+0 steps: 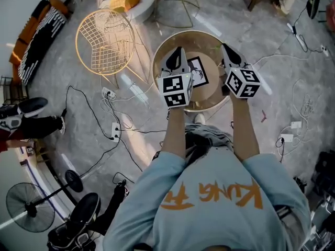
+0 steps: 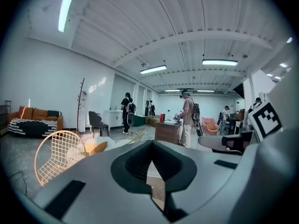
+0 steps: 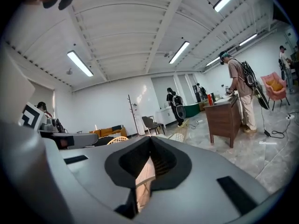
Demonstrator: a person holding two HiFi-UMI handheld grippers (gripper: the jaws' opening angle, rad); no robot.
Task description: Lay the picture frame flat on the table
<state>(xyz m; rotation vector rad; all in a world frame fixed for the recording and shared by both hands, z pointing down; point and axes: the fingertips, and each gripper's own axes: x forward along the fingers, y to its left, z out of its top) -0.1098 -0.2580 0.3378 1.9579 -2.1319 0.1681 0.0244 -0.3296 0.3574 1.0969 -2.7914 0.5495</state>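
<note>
We judged the laying step as finished. In the head view, the black picture frame with a white mat (image 1: 197, 71) lay flat on the round wooden tabletop with a gold rim (image 1: 201, 45), a little above the centre of the picture, between our two tongs. The left tongs (image 1: 179, 51) and the right tongs (image 1: 225, 48) were both closed tight and held nothing. The next move called only for keeping them off the frame. The gripper views showed the closed jaws and a yellow wire chair (image 2: 56, 155), but never the frame.
</note>
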